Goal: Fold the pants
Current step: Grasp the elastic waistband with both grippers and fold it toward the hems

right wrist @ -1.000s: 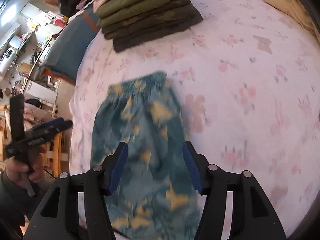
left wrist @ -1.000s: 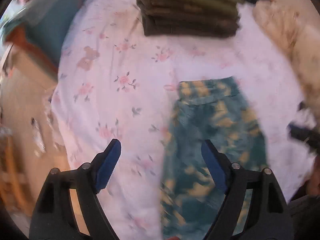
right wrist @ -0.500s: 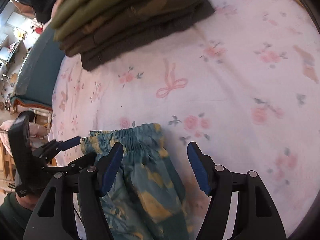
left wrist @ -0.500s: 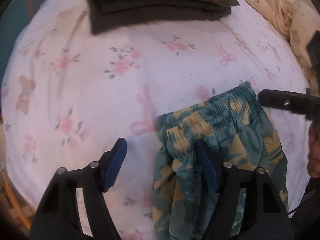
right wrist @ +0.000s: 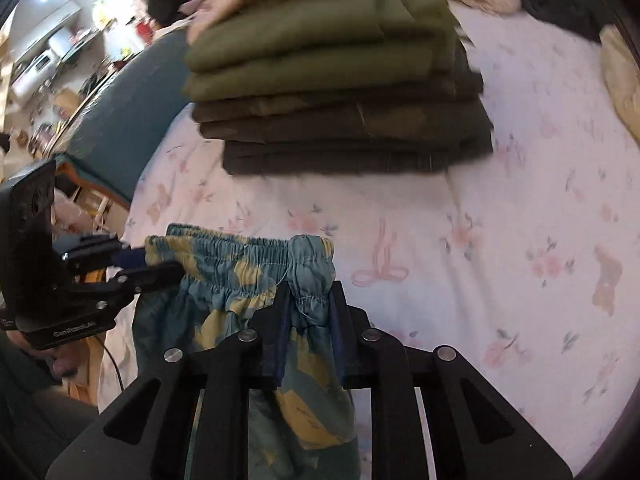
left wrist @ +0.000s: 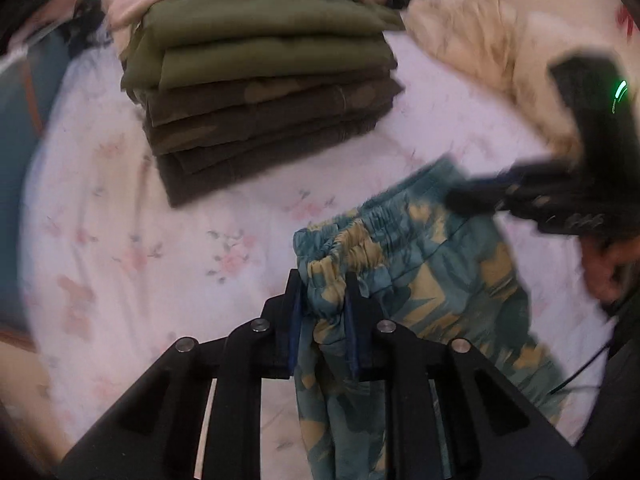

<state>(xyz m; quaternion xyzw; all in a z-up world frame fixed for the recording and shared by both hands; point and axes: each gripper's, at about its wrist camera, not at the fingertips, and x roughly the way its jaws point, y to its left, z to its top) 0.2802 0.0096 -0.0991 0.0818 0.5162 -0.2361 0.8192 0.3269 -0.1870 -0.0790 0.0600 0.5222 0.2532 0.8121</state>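
Teal pants with a yellow pattern (left wrist: 420, 276) lie on a floral bedsheet (left wrist: 120, 240), elastic waistband toward the far side. My left gripper (left wrist: 322, 300) is shut on the left corner of the waistband. My right gripper (right wrist: 308, 304) is shut on the right corner of the waistband of the pants (right wrist: 224, 280). The right gripper shows in the left wrist view (left wrist: 480, 196) at the waistband's far end. The left gripper shows in the right wrist view (right wrist: 140, 264) at the other end.
A stack of folded olive and dark brown garments (left wrist: 264, 92) sits on the bedsheet just beyond the waistband, also in the right wrist view (right wrist: 336, 96). A cream blanket (left wrist: 480, 40) lies at the far right. A teal cushion (right wrist: 120, 120) borders the bed's left side.
Both grippers moved forward to the waistband and closed on its two corners. They were open before. The folded stack now looks nearer.
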